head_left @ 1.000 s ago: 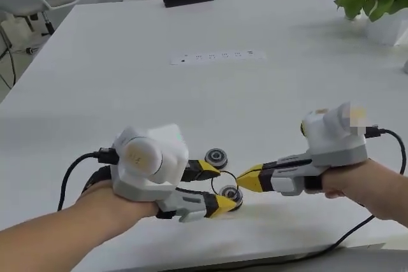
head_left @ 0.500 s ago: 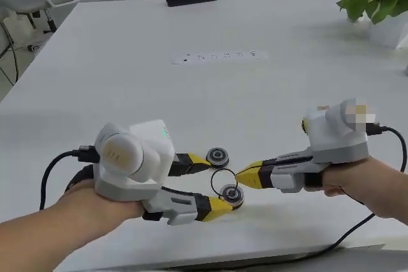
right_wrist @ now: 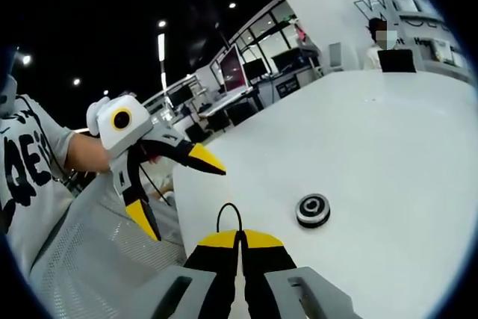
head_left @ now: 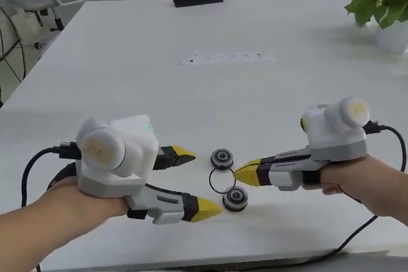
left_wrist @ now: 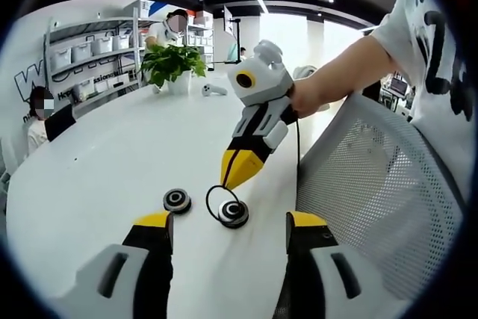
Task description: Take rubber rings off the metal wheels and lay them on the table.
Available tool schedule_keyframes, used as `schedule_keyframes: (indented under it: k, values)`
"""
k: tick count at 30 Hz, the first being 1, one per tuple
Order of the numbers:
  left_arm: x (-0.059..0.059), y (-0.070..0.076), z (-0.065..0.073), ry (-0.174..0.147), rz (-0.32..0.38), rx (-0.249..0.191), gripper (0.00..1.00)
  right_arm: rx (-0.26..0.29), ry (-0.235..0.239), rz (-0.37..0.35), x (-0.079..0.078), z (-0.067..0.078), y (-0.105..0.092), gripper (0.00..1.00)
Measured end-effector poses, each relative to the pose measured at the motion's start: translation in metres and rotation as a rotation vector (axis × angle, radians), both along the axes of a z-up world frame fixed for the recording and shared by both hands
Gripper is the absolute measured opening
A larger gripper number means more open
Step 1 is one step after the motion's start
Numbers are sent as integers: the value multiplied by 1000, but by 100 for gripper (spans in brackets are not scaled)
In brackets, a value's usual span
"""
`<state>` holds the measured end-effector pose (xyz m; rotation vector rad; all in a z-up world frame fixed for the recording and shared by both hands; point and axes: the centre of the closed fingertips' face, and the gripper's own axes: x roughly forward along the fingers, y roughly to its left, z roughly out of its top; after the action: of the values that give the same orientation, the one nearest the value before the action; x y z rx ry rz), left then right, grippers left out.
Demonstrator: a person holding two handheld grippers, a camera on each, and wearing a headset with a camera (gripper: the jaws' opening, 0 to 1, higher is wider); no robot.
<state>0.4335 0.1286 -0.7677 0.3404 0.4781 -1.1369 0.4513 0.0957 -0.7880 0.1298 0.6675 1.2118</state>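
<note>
The right hand-held gripper (head_left: 237, 174) clenches the rubber ring (head_left: 218, 181) — a metal wheel (head_left: 235, 198) at its 5 o'clock. The left hand-held gripper (head_left: 204, 179) gapes, released.

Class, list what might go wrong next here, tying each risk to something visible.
The right gripper pinches the rubber ring by a thin edge, so it may slip free.
The left gripper is open and steadies nothing; if the ring catches the near wheel, that wheel may get dragged.

Bright even ceiling light, soft shadows on table (head_left: 127, 62), fisheye edges warped.
</note>
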Motion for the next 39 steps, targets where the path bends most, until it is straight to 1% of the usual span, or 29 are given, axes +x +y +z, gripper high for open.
schedule_keyframes:
  k: [6, 18, 21, 29, 39]
  values:
    - [2, 7, 2, -6, 17, -1, 62, -5, -2, 12, 2, 0, 4, 0]
    - [2, 21, 2, -5, 43, 4, 67, -24, 8, 2, 11, -8, 9, 0]
    - [2, 24, 2, -5, 50, 4, 68, -31, 10, 2, 14, -11, 11, 0]
    - [2, 29, 2, -5, 64, 6, 68, -54, 9, 11, 14, -18, 20, 0]
    - [2, 36, 1, -1, 80, 5, 69, -84, 19, 16, 16, -28, 25, 0]
